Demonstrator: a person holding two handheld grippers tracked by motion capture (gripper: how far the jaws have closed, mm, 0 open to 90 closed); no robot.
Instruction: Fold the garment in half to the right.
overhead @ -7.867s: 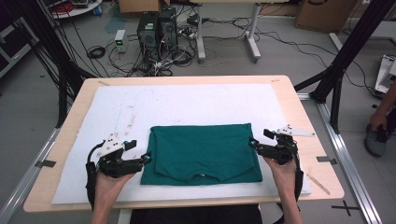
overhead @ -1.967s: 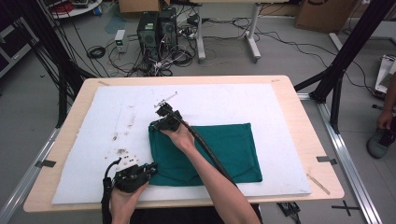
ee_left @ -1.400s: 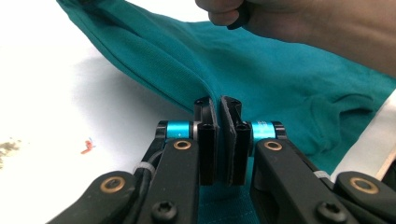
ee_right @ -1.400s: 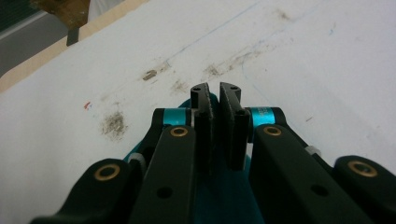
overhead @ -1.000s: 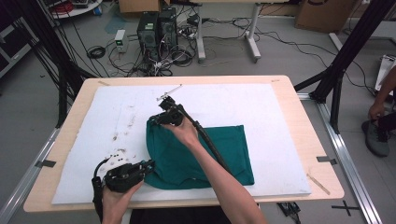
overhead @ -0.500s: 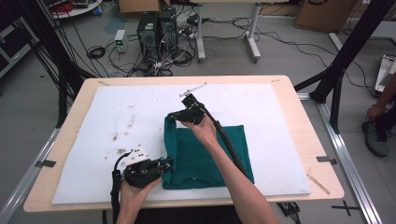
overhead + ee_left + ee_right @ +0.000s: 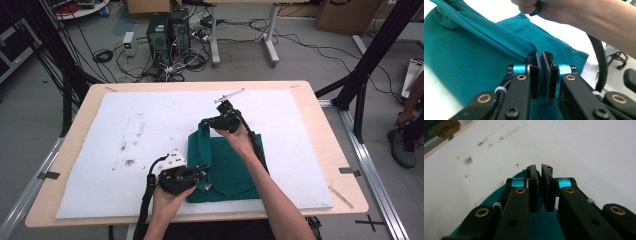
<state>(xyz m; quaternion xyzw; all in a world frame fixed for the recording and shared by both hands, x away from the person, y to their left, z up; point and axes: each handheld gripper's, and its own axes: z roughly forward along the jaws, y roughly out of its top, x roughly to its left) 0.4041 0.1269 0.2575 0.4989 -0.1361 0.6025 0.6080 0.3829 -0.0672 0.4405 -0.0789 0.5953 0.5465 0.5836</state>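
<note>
Cloth work at mid-fold, seen from my own side of the table: nearest to me, my left gripper [image 7: 202, 172] sits at the near left edge of the dark green knit shirt [image 7: 232, 172], its black jaws pressed nearly together and pinching a raised fold of the fabric, as the left gripper view confirms [image 7: 541, 56]. The green shirt [image 7: 461, 57] lies partly doubled over on the white foam sheet [image 7: 125, 130] that covers the pale wooden table [image 7: 320, 115], right of the sheet's centre and near its front edge. Farther from me, my right forearm crosses over the garment, and my right gripper [image 7: 206, 122] holds the far left corner of the cloth lifted off the sheet; its jaws are likewise closed to a narrow slit on the green edge [image 7: 539, 171]. Brown smudges [image 7: 127, 155] mark the white sheet to the left of the garment. Beyond the table, black computer towers [image 7: 167, 27] and loose cables stand on the grey floor.
</note>
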